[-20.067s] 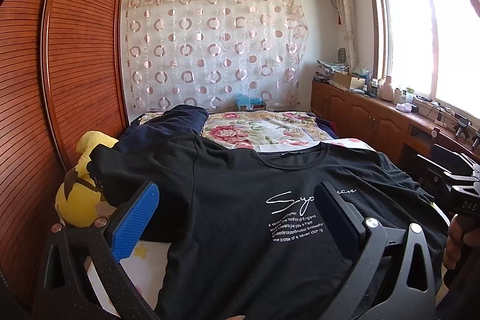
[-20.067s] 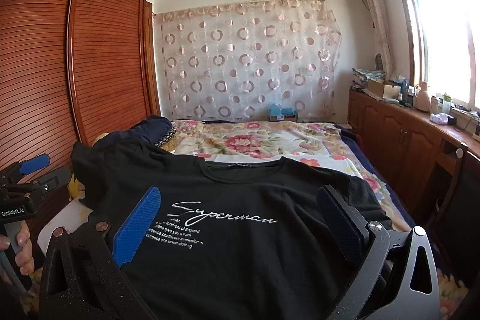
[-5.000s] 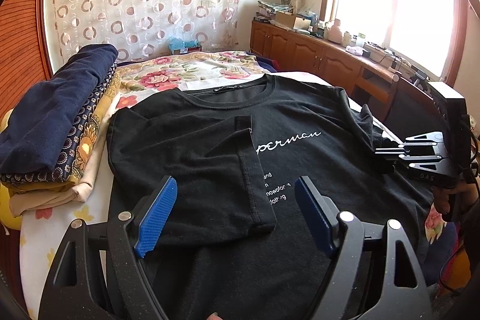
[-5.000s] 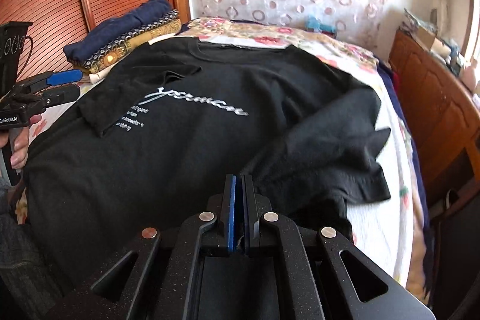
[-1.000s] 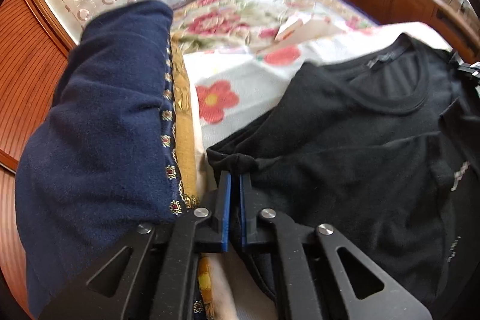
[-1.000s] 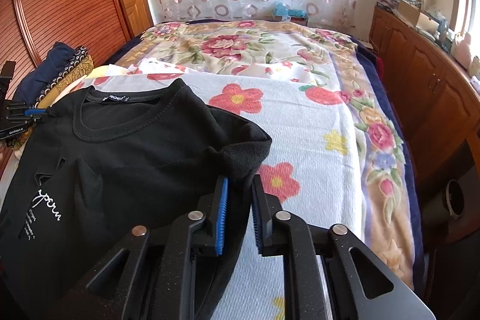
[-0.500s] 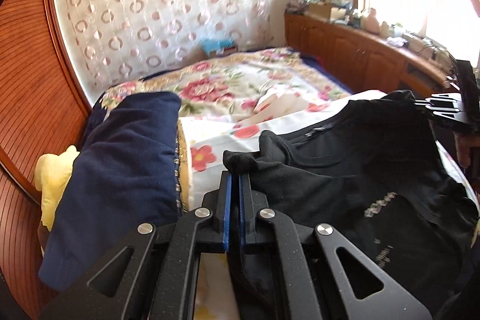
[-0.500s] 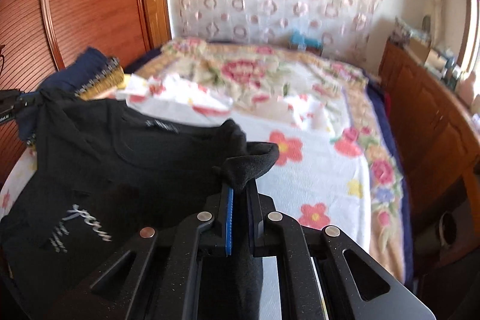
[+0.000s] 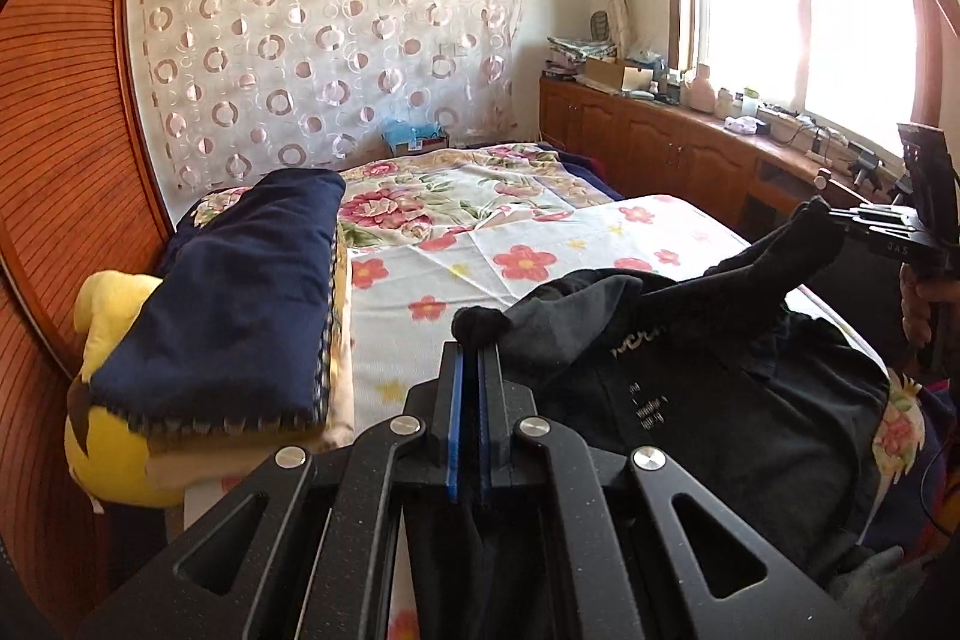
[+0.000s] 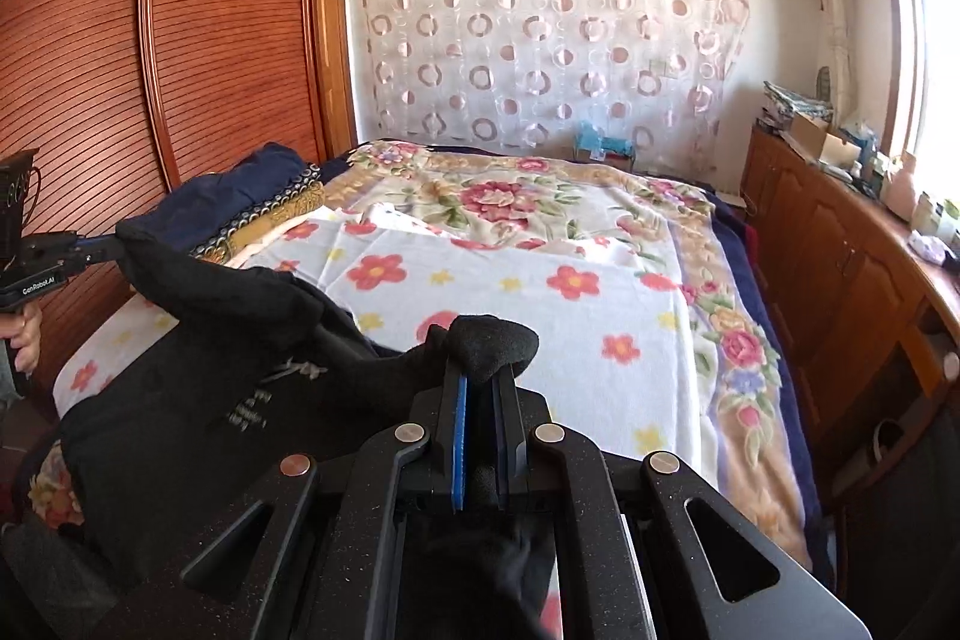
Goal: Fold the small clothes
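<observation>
The black T-shirt (image 9: 690, 376) hangs stretched between the left gripper (image 9: 470, 370) and right gripper (image 10: 480, 382), each pinching one shoulder, its body trailing toward the person over the bed (image 10: 540, 292).

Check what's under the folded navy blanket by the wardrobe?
The navy blanket tops a stack: patterned gold layer, cream layer, yellow plush toy beside and below. What's beneath is hidden.

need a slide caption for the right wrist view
Right hand-held gripper pinches the black t-shirt above the floral bedspread.
</observation>
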{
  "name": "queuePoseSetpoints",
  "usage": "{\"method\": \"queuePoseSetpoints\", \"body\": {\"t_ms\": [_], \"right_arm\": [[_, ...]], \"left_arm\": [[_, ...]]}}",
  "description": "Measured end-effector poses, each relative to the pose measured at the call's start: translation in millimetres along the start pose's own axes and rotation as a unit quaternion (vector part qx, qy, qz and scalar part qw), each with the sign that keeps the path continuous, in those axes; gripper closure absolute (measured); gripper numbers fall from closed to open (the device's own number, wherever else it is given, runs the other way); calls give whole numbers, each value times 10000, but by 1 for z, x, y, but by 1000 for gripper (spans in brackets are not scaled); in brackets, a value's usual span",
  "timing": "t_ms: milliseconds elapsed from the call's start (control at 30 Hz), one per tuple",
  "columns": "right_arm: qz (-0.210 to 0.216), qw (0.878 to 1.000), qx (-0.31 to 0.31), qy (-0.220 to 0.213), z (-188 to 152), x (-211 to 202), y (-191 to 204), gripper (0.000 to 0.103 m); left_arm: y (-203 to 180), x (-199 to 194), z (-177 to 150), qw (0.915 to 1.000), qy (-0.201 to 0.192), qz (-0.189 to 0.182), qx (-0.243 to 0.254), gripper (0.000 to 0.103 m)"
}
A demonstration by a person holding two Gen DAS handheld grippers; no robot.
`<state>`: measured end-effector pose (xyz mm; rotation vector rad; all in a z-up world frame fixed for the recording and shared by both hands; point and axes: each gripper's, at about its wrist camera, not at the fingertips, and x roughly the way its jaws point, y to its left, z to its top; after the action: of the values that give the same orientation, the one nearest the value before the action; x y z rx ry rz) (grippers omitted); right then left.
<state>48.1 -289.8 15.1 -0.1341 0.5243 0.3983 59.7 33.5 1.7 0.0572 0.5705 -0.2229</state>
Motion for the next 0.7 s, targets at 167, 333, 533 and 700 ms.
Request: {"method": "queuePoseSetpoints", "body": {"t_ms": [167,333,533,700], "right_arm": [[100,9994,310,-135,-22,-39,4,96],[28,9997,212,-141,-22,-65,8,96],[-151,9999,65,3,-21,-91,19,96],[17,9991,70,413,-39,-90,27,96]], "left_arm": [[6,-28,-10,9996,-222,-78,-172,98],[8,-61,-21,9990,-352,-104,-267,98],[4,-82,-47,9995,-131,-63,-269,98],[7,-71,-72,9992,247,-30,-326,98]]}}
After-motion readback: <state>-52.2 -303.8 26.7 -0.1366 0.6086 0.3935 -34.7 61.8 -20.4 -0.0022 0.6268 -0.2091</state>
